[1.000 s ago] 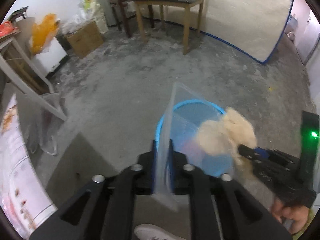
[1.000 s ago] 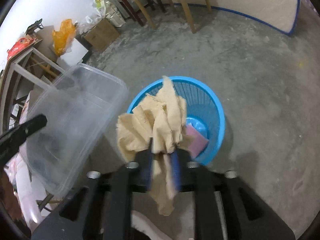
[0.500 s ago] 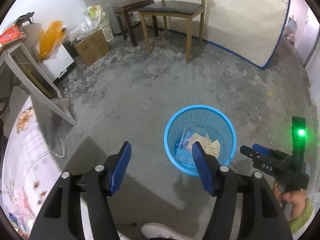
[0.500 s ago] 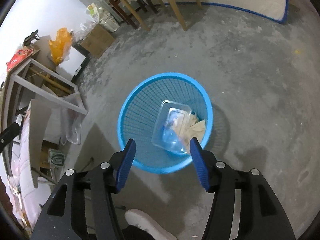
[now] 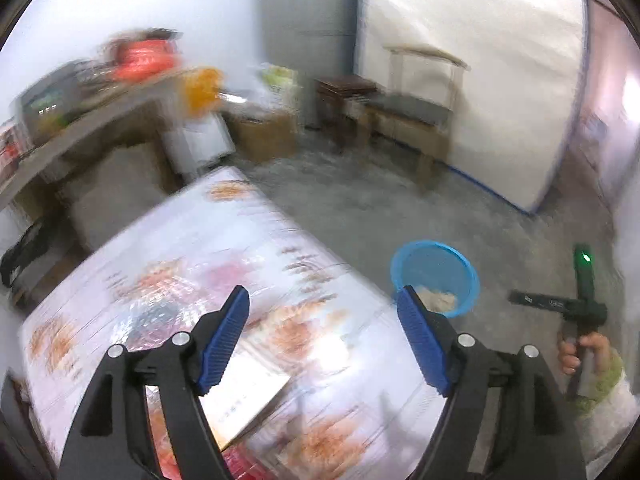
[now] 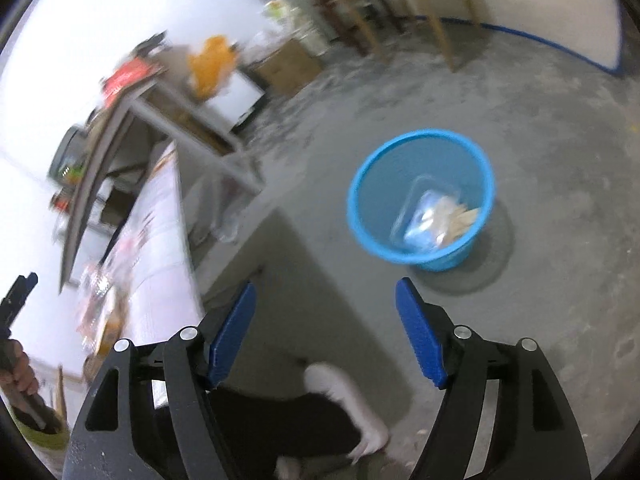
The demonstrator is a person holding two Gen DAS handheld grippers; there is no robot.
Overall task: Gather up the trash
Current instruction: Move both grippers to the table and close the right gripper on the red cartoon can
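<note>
A blue plastic basket (image 6: 420, 200) stands on the concrete floor and holds a clear plastic container (image 6: 424, 212) and a crumpled beige cloth (image 6: 460, 216). In the left wrist view the basket (image 5: 436, 276) sits to the right of a table, with the cloth (image 5: 436, 300) showing inside. My left gripper (image 5: 322, 340) is open and empty above the table. My right gripper (image 6: 324, 328) is open and empty above the floor, short of the basket. The right gripper also shows in the left wrist view (image 5: 560, 304).
A table with a printed cover (image 5: 180, 280) fills the lower left of the left wrist view. A wooden chair (image 5: 416, 116), a cardboard box (image 5: 264, 136) and a cluttered shelf (image 6: 132, 92) stand around the room. The person's white shoe (image 6: 344, 400) is below the right gripper.
Both grippers let go of the container and the cloth, which dropped into the basket. Both have since drawn back and swung left, the left one over the table.
</note>
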